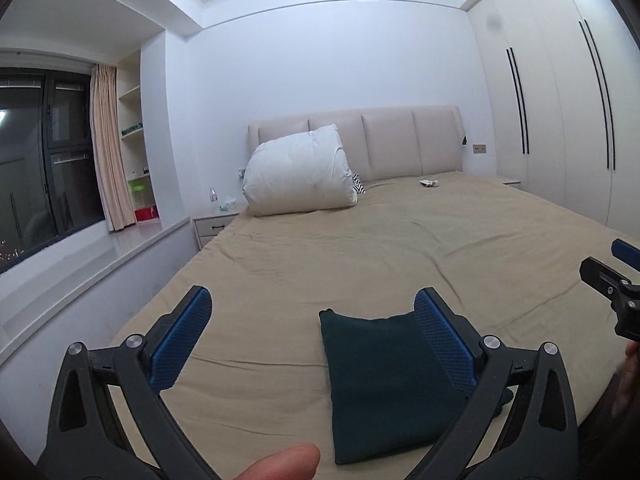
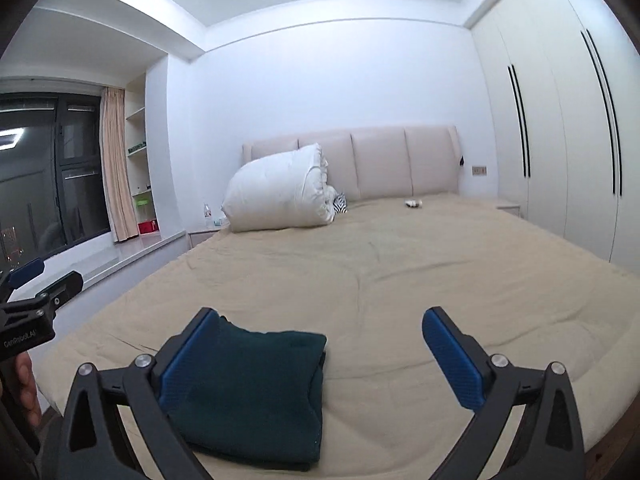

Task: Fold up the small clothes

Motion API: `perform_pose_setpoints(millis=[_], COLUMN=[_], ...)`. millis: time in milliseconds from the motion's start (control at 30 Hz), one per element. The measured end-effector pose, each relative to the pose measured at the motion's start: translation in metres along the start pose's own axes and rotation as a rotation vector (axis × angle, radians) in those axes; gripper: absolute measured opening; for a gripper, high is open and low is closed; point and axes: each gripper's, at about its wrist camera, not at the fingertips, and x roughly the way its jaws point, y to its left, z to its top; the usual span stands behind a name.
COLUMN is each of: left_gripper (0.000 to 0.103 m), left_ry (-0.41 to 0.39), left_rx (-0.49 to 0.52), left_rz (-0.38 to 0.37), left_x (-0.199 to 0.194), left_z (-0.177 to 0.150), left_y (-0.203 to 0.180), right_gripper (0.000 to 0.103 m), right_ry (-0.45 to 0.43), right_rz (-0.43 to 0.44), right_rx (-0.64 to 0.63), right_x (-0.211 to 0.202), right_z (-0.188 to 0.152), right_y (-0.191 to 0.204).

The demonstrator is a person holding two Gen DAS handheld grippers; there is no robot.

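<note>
Dark green folded garment (image 1: pixel 384 384) (image 2: pixel 256 392) is lying flat on the tan bedsheet (image 1: pixel 360 256) (image 2: pixel 400 272) near the bed's foot; the left gripper (image 1: pixel 312 336) is hovering with jaws spread wide, holding nothing, its right pad overlapping the cloth's edge in view; the right gripper (image 2: pixel 320 356) is likewise gaping empty beside it; a white rolled duvet (image 1: pixel 298 172) is leaning against the headboard (image 1: pixel 400 140)

Both wrist views face the headboard (image 1: pixel 356 140) – low, near the bed (image 2: pixel 400 264)

Tan bed (image 1: pixel 400 240), folded dark garment (image 1: pixel 384 384), duvet (image 1: pixel 300 172)
</note>
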Motion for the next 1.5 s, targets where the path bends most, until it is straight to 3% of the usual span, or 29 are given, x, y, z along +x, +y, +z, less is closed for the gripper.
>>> perform_pose_setpoints(millis=[100,167,267,367,467,900,1500], left_gripper=[0.103,0.103,0.103,0.103,0.103,0.103,0.103], left_ry=[0.053,0.119,0.289,0.462,0.523,0.575,0.602], left_rx=[-0.023,-0.039,-0.075,-0.133,-0.116,-0.08,-0.109], left_rz=[-0.024,-0.029,-0.036,-0.09,-0.086,-0.08,-0.076], left_x=[-0.005,0.004,0.03,0.052,0.069,0.103,0.115], left_z=[0.0,-0.01,-0.041,-0.077,-0.104,-0.134,-0.146], left_y=[0.004,0.004,0.003,-0.001,-0.011,-0.015,-0.005], right_gripper=[0.103,0.103,0.103,0.103,0.103,0.103,0.103], right_ry=[-0.014,0.034,0.131,0.247,0.344,0.523,0.566], right_rz=[0.029,0.036,-0.011,-0.056,-0.074,-0.12,-0.133], right_rx=[0.022,0.034,0.024,0.036,0.068,0.013,0.021], right_x=[-0.008,-0.005,0.018,0.05,0.067,0.084,0.081], right_z=[0.011,0.009,-0.012,-0.044,-0.066,-0.094,-0.107], right_y=[0.002,0.004,0.006,0.001,-0.005,0.013,0.013])
